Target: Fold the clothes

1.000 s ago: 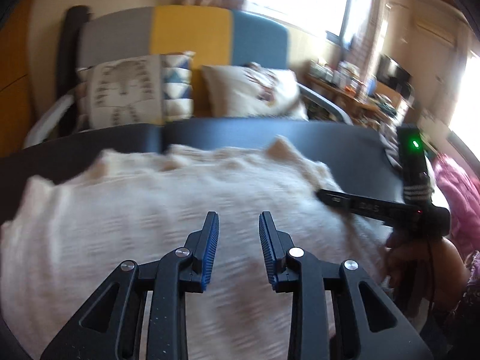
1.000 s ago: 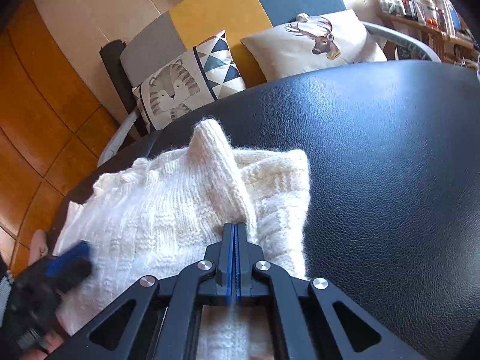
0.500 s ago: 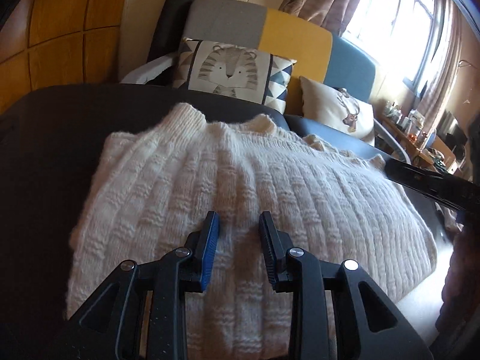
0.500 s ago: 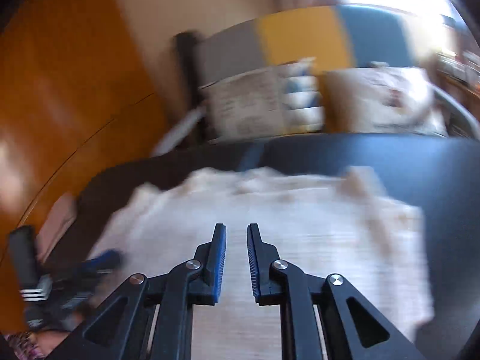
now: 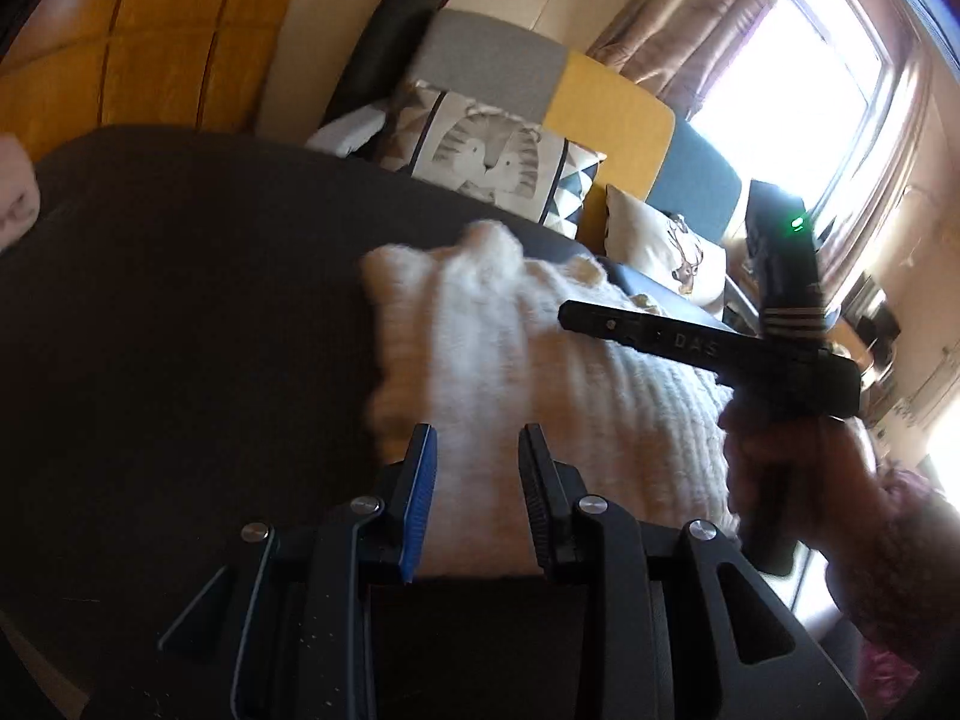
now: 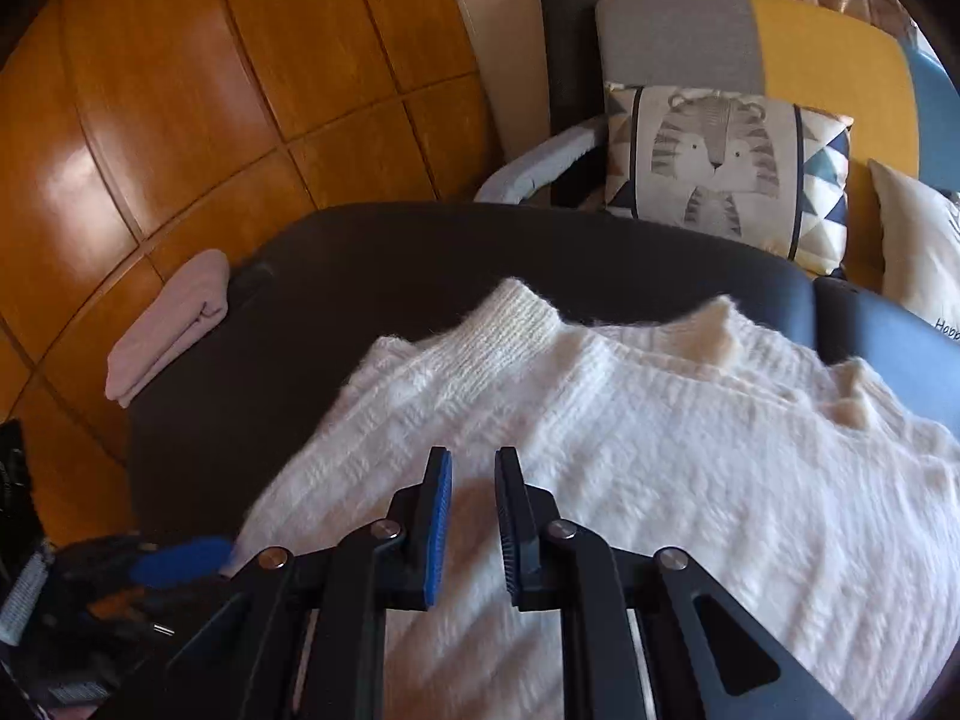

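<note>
white sweater (image 6: 630, 450) on dark table (image 6: 372, 252), both tools spread — left tool (image 5: 474, 498) seemingly at its near-left edge

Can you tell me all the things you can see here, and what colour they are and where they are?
sweater: one, cream white, spread on the black table
folded cloth: one, pale pink, table's far left edge
tiger cushion: one, grey and white, on the sofa
deer cushion: one, cream, on the sofa beside it
curtain: one, brownish, by the window
left gripper: black, blue-padded fingers open over the sweater
right gripper: black, fingers open over the sweater
hand: one, holding the right gripper
</note>
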